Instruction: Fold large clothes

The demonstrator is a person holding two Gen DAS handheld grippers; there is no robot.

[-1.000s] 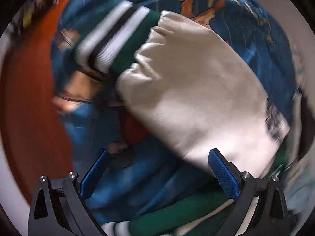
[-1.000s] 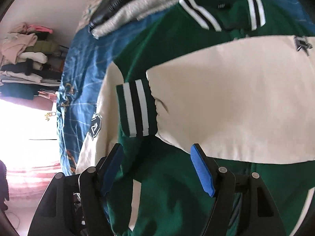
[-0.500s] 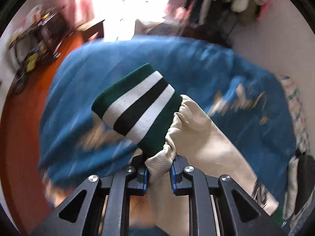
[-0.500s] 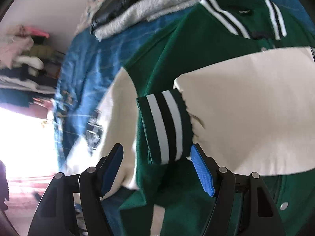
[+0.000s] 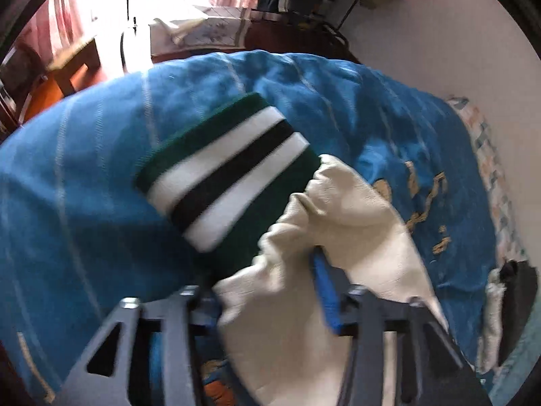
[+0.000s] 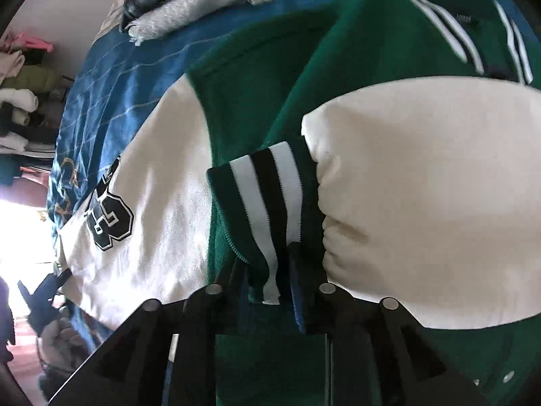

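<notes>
A blue bedspread (image 5: 101, 186) is covering the bed and serving as the folding surface; the green jacket (image 6: 257, 108) with cream sleeves is lying spread on it, collar toward the far side, near a grey fleece (image 6: 216, 0) bundled at the bed's edge. One cream sleeve (image 6: 422, 186) is lying folded across the green body, presumably to narrow the jacket; the other sleeve (image 5: 287, 321) is hanging raised over the bedspread. The right gripper (image 6: 270, 280), its jaws having just been closing, is pinching the striped cuff (image 6: 267, 203) of the folded sleeve, probably to position it. The left gripper (image 5: 267, 291), jaws having just been opening, is standing part-open with cream fabric bunched between them behind its own cuff (image 5: 226, 169); whether the pads are pressing I cannot tell.
</notes>
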